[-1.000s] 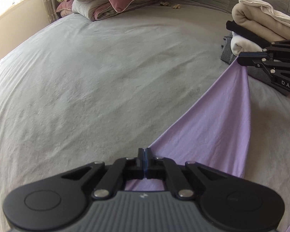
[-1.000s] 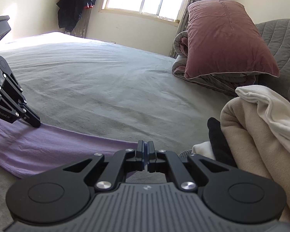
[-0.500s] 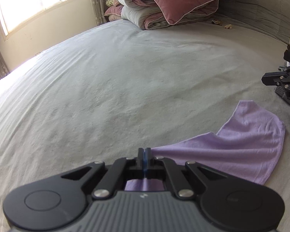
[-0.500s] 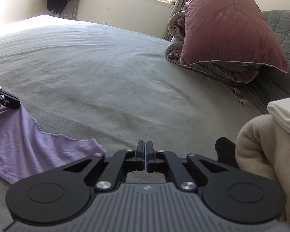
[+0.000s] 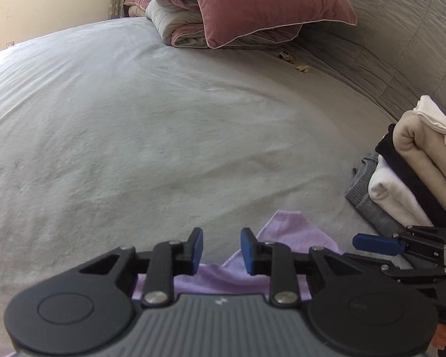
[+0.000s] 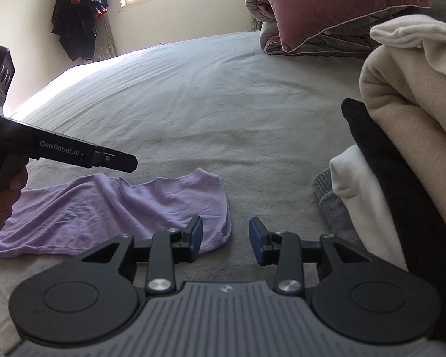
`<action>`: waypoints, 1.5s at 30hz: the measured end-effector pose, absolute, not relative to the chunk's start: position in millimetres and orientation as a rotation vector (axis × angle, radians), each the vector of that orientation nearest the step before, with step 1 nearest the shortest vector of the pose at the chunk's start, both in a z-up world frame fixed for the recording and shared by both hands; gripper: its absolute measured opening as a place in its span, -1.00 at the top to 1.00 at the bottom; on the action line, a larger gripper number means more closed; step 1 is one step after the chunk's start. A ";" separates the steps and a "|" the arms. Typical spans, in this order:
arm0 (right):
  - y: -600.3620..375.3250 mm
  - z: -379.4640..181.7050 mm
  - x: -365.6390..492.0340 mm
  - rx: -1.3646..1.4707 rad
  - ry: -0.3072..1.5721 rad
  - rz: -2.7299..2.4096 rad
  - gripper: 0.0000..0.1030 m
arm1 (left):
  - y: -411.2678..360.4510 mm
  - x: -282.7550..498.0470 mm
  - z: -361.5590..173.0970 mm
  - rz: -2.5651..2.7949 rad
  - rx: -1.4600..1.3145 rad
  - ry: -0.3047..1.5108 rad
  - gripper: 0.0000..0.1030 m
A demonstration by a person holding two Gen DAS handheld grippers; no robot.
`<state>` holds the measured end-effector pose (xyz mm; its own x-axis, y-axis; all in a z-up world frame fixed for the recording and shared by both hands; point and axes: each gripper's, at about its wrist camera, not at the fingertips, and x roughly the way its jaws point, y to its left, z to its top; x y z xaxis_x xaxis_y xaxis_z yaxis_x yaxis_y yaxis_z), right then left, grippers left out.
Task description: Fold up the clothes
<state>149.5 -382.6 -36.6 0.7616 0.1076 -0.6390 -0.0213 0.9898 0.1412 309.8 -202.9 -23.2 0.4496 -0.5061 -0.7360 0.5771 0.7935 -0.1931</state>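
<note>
A lilac cloth [image 6: 110,208] lies loose and rumpled on the grey bed sheet [image 6: 208,104]. In the left wrist view the same lilac cloth [image 5: 294,235] shows just past the fingers. My left gripper [image 5: 221,251] hangs over its near edge, jaws opening, nothing between the pads. My right gripper [image 6: 226,236] is just right of the cloth's end, jaws opening too, with bare sheet between them. The left gripper [image 6: 125,160] also reaches in from the left in the right wrist view, held by a hand [image 6: 3,196].
A stack of folded clothes [image 6: 407,148], beige, white, black and grey, stands close on the right; in the left wrist view the same stack [image 5: 413,172] is at right. A dark-pink pillow on rolled bedding [image 5: 252,3] lies at the bed's far end. A dark jacket [image 6: 78,15] hangs by the window.
Both grippers were shut on the lilac cloth, holding it stretched; now both stand open and the cloth lies slack on the sheet. The grippers have come closer together.
</note>
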 end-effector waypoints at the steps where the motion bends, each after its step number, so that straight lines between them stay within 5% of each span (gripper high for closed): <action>1: -382.6 -39.3 148.5 0.138 0.693 0.056 0.25 | -211.9 312.3 -26.3 -0.680 0.080 0.890 0.44; 8: -387.5 -55.6 139.9 0.221 0.624 0.071 0.25 | -240.4 323.0 -42.8 -0.758 0.030 0.945 0.40; 17: -407.1 -67.6 133.1 0.383 0.567 0.105 0.54 | -245.0 324.7 -48.1 -0.844 -0.030 0.961 0.43; 21: -405.2 -68.9 135.3 0.391 0.574 0.135 0.71 | -247.2 320.5 -50.6 -0.846 -0.041 0.926 0.96; 24: -406.2 -69.7 135.2 0.406 0.574 0.140 0.95 | -251.8 313.5 -49.8 -0.834 -0.047 0.860 1.00; 31: -404.4 -51.3 113.7 0.350 0.444 0.026 0.96 | -263.5 305.1 -39.1 -0.827 -0.117 0.701 1.00; 41: -401.5 -64.7 122.1 0.310 0.555 -0.029 0.96 | -278.5 299.7 -72.9 -0.789 -0.040 0.687 0.99; 45: -403.4 -64.4 121.6 0.310 0.561 -0.015 0.81 | -279.6 300.5 -68.4 -0.781 -0.051 0.699 0.87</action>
